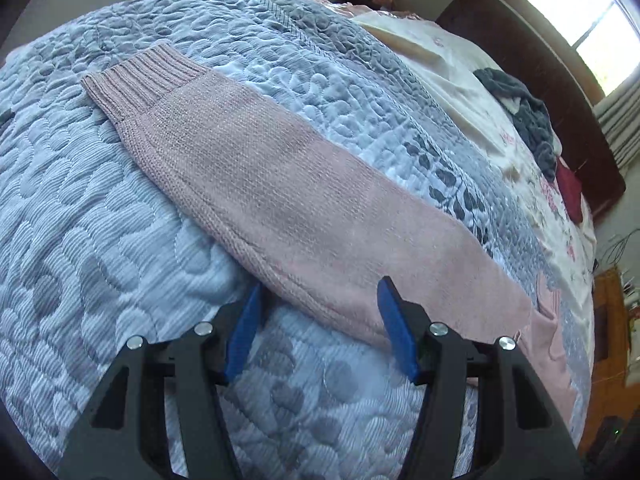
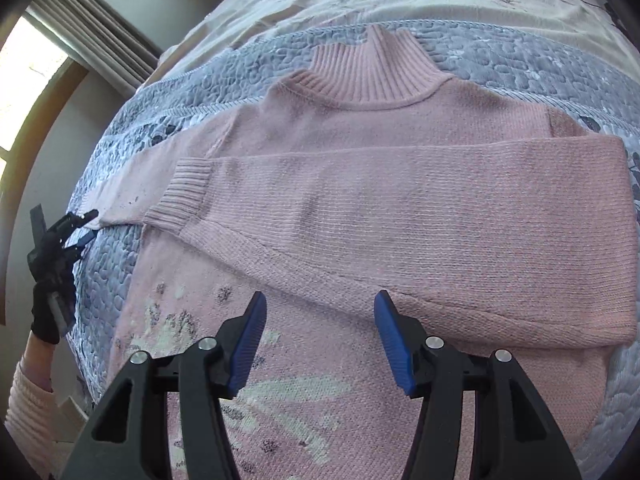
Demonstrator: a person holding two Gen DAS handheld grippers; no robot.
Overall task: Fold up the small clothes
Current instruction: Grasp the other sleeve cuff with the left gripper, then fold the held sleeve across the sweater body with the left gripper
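A pink knit sweater point(image 2: 400, 128) lies flat on the grey-blue quilt point(image 2: 500, 68), its ribbed collar point(image 2: 376, 76) pointing away. One sleeve point(image 2: 400, 200) is folded across the chest, and its cuff point(image 2: 180, 192) ends at the left. The other sleeve point(image 1: 280, 184) stretches out over the quilt point(image 1: 80, 240), with its ribbed cuff point(image 1: 136, 80) at the far end. My left gripper point(image 1: 320, 292) is open at this sleeve's near edge; the same left gripper point(image 2: 86, 226) appears small by the sleeve. My right gripper point(image 2: 320, 304) is open above the sweater's patterned front, holding nothing.
A cream floral sheet point(image 1: 460, 80) covers the bed beyond the quilt, with a dark grey cloth heap point(image 1: 520, 108) and a red cloth point(image 1: 570, 192) on it. A dark headboard point(image 1: 540, 52) and a bright window point(image 1: 584, 16) stand behind. A gloved hand point(image 2: 44, 320) holds the left gripper.
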